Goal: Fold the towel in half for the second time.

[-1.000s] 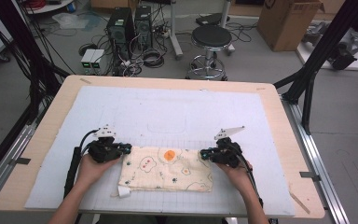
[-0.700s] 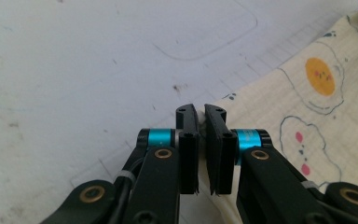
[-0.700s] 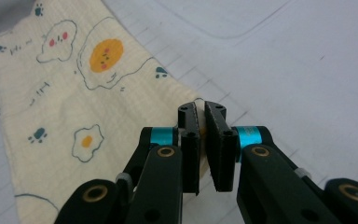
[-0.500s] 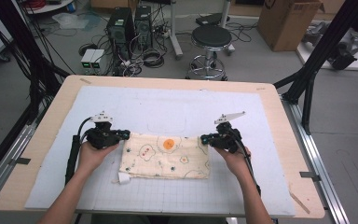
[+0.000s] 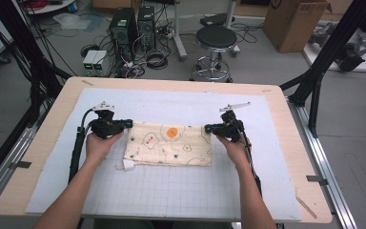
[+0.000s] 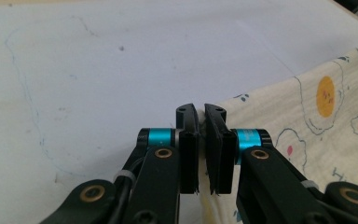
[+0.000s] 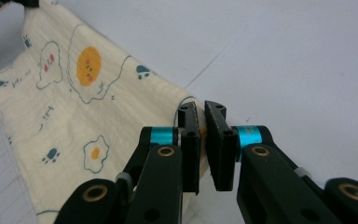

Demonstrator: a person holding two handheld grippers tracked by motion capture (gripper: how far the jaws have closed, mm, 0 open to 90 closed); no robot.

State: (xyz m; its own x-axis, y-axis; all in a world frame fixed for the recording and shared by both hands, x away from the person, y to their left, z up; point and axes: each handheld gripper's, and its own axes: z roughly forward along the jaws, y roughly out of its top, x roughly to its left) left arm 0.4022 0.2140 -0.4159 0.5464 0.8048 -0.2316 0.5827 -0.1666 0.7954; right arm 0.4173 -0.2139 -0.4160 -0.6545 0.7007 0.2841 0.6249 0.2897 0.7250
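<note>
A cream cloth point(image 5: 169, 143) printed with fried eggs and small figures lies flat on the white grid mat point(image 5: 171, 191). My left gripper point(image 5: 128, 125) is shut on the cloth's far left corner, my right gripper point(image 5: 208, 128) on its far right corner, and both point inward. In the left gripper view the jaws of my left gripper point(image 6: 200, 112) pinch the cloth point(image 6: 307, 121) edge, which runs off to the right. Seen from the right gripper view, my right gripper point(image 7: 201, 109) clamps the corner of the cloth point(image 7: 74, 93), which spreads away to the left.
The mat covers a wooden table point(image 5: 43, 143). A small white tag point(image 5: 128, 164) sticks out at the cloth's near left corner. Beyond the far edge stand a stool point(image 5: 215, 40), computer cases point(image 5: 128, 24) and a cardboard box point(image 5: 293, 21). Black frame posts point(image 5: 314, 90) flank the table.
Both hands have moved away from the person, toward the far side of the table, pulling the cloth with them. The jaws stay closed on its two far corners.
</note>
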